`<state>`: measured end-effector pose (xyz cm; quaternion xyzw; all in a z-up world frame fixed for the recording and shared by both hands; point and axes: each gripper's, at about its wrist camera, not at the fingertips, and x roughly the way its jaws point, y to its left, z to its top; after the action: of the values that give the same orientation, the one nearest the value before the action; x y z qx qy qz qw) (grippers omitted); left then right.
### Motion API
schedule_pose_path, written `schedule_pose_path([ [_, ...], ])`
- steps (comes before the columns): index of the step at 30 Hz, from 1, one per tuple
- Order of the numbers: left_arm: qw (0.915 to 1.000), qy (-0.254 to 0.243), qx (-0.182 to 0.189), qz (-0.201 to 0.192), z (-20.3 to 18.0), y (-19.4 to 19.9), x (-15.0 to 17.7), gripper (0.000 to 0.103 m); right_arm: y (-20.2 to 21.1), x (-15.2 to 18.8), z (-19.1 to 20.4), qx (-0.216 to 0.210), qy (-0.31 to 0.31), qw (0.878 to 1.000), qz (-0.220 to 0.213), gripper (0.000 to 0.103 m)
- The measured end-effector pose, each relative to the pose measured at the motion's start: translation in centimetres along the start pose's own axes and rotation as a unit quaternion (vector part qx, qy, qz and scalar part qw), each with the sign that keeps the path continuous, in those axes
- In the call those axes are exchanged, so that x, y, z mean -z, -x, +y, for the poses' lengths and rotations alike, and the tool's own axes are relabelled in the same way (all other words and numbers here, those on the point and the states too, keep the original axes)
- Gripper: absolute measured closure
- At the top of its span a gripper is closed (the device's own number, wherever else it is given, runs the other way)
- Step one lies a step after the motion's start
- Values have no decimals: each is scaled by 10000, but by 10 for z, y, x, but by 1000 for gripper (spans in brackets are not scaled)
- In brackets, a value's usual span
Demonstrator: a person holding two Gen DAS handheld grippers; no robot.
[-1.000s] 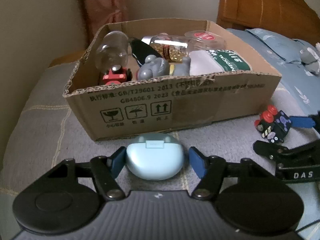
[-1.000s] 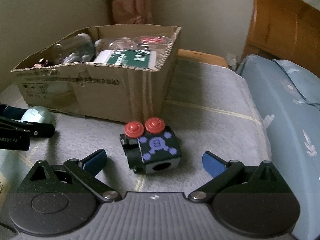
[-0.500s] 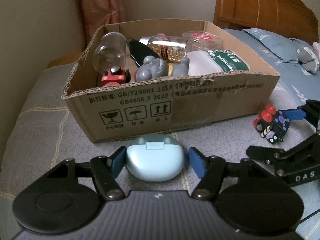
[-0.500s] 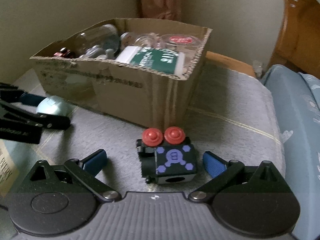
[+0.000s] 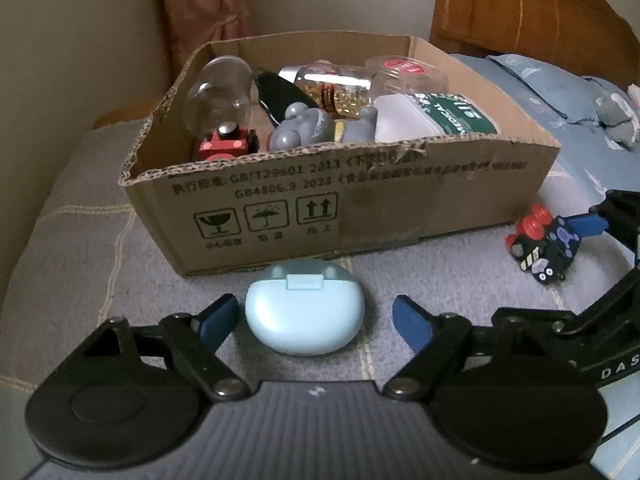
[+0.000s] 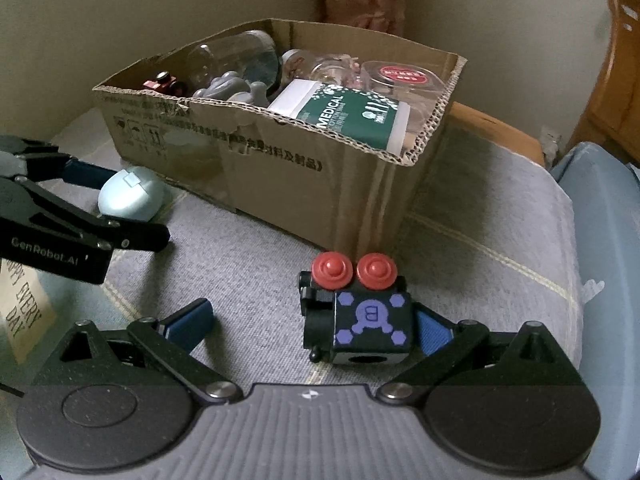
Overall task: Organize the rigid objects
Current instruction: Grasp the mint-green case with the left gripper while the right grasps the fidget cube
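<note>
A pale blue earbud case (image 5: 305,311) lies on the grey bedspread in front of the cardboard box (image 5: 360,204). My left gripper (image 5: 316,320) is open, its blue pads on either side of the case with gaps. A black toy cube with red knobs and purple marks (image 6: 360,316) lies right of the box. My right gripper (image 6: 312,326) is open around it; the right pad touches the cube's side, the left pad stands well clear. The case also shows in the right wrist view (image 6: 130,199), the cube in the left wrist view (image 5: 542,246).
The box holds a clear bottle (image 5: 222,92), a red toy train (image 5: 226,144), a grey figure (image 5: 302,130), a jar of gold beads (image 5: 340,88) and a white-green medical pack (image 6: 344,114). A wooden headboard (image 5: 528,16) and blue bedding (image 5: 560,92) lie right.
My left gripper has opened and let go of the earbud case, which now rests on the bedspread. My right gripper has moved in around the toy cube.
</note>
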<state>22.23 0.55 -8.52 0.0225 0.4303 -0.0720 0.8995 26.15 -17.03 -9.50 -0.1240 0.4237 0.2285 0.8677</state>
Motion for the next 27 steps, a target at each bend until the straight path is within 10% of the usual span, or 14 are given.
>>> schedule_pose_path([
  [7,10000,45,-44,-38,8,3,-2,42,0,-1,-3,-87,126,9999,59,0],
  [21,9996,-223,115,111,11,2,-6,42,6,-10,-17,-52,203,9997,127,43],
  [27,9986,-416,242,238,13,3,-8,43,6,-15,-16,15,215,9995,247,44],
])
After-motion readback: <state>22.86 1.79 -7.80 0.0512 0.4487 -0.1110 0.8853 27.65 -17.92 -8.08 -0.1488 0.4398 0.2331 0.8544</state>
